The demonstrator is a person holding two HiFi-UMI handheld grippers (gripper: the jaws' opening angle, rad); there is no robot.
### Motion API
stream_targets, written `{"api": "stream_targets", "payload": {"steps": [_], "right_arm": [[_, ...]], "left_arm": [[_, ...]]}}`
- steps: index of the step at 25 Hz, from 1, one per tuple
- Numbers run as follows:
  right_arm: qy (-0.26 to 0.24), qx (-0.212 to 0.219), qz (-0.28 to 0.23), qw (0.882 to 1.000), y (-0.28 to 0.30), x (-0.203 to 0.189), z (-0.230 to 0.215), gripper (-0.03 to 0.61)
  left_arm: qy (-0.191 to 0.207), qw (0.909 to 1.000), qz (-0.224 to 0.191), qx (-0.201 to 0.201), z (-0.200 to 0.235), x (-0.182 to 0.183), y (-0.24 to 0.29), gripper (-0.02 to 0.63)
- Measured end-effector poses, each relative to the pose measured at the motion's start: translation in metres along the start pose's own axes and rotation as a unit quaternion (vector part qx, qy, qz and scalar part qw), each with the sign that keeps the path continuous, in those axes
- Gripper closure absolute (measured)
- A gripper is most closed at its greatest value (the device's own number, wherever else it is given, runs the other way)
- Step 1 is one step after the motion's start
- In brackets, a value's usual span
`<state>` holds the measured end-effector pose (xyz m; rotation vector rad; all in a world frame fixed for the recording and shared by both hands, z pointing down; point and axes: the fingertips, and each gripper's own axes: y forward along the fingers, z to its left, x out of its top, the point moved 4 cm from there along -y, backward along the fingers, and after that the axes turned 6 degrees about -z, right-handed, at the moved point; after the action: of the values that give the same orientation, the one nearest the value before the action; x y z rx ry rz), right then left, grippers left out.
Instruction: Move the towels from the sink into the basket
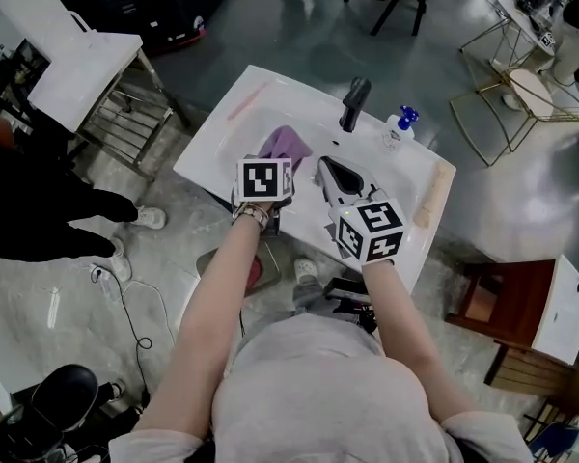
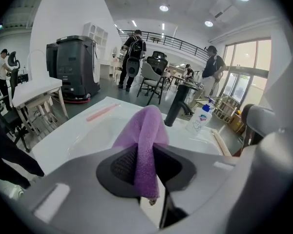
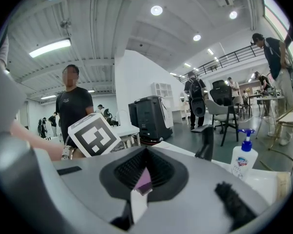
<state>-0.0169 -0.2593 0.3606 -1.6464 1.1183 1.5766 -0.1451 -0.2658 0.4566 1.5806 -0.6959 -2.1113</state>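
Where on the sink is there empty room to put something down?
The sink rim is bare between the pink strip and the tap, and at the near left corner. It is crowded mid-bowl, where the left claw holds the purple towel, and right of the tap, by the soap bottle and wooden stick.

from the head view, the left tool (image 1: 273, 165) hides the purple towel's (image 1: 288, 145) lower part.

The towel (image 1: 288, 146) hangs over the sink (image 1: 222, 143), left of the faucet (image 1: 353, 102).
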Motion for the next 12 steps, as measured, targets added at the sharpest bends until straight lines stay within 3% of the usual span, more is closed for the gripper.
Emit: {"api": "stream_targets", "payload": {"steps": [12], "right_arm": [[-0.013, 0.014, -0.017, 1.0, -0.013, 0.008, 0.033, 0.561]], "left_arm": [[0.015, 0.9976, -0.067, -0.006, 0.0, 0.006, -0.058, 0.534]]}}
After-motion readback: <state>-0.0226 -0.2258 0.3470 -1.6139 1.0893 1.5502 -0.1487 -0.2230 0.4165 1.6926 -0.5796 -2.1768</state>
